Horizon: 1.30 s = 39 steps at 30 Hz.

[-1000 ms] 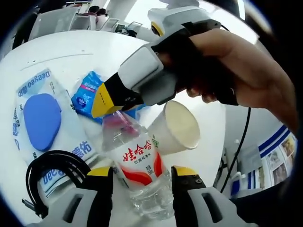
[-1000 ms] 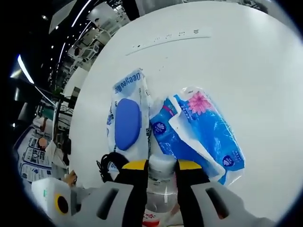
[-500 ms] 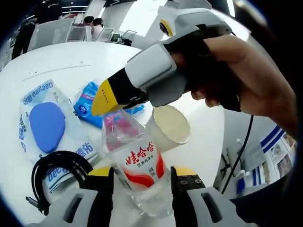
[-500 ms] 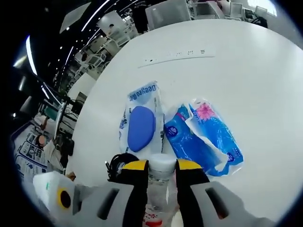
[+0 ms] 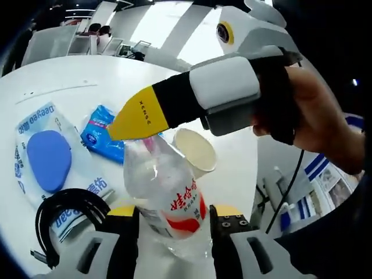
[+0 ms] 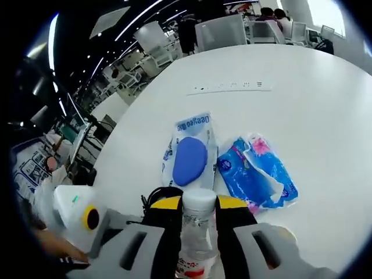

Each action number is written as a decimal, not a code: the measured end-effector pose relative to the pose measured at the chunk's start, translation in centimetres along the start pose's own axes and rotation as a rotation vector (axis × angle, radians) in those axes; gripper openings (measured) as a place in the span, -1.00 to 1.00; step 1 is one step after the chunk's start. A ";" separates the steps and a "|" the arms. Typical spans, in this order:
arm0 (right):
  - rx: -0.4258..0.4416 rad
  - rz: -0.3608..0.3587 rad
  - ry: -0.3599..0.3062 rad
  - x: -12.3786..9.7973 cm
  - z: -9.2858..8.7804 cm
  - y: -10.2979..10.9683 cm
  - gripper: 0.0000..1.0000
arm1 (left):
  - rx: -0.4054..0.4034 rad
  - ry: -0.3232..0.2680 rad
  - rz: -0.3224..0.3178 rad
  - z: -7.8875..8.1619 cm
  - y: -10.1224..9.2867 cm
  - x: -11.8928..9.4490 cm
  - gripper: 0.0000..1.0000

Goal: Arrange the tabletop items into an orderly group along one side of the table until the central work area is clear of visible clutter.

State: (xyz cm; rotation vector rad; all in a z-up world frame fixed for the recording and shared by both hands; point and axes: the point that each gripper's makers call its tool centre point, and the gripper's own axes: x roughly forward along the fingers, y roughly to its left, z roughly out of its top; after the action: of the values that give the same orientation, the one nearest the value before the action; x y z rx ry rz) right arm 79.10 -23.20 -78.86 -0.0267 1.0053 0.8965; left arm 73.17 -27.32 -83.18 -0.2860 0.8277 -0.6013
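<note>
A clear water bottle (image 5: 168, 197) with a red and white label stands tilted between the jaws of my left gripper (image 5: 174, 214), which is shut on its lower body. My right gripper (image 5: 136, 122) reaches in from the right, its yellow tips shut on the bottle's neck. In the right gripper view the white cap (image 6: 199, 200) sits between the jaws of the right gripper (image 6: 199, 204). On the white round table (image 6: 302, 104) lie a wet wipes pack (image 6: 190, 160) with a blue lid and a blue tissue pack (image 6: 256, 174). A white paper cup (image 5: 195, 152) is behind the bottle.
A coiled black cable (image 5: 64, 212) lies beside the wet wipes pack (image 5: 46, 157), near the table's edge. The blue tissue pack (image 5: 102, 133) lies next to it. The left gripper's body (image 6: 87, 218) shows at lower left. Chairs and desks stand beyond the table.
Both grippers have risen with the bottle; the table items look smaller and farther below. The bottle has tilted more towards the left gripper's camera.
</note>
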 end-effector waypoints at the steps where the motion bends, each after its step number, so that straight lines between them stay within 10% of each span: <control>1: -0.002 0.000 -0.006 -0.3 0.0 0.2 -0.66 | 0.013 -0.003 -0.015 0.1 -0.1 0.0 -0.06; 12: -0.056 0.026 -0.094 -2.5 -0.2 1.0 -0.66 | 0.086 -0.021 -0.179 0.6 -1.6 -0.1 -0.12; 25: -0.158 0.067 -0.179 -5.2 -0.5 2.2 -0.67 | 0.127 -0.066 -0.188 1.2 -2.7 -1.2 -0.27; 39: -0.317 0.089 -0.291 -7.8 -1.4 4.7 -0.67 | 0.357 -0.092 -0.111 1.5 -3.4 -2.3 -0.29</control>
State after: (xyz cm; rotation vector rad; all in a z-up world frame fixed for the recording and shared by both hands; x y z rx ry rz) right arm 73.26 -25.66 -72.13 -0.1169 0.5915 1.1001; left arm 71.78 -28.62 -79.22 -0.0327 0.6046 -0.8206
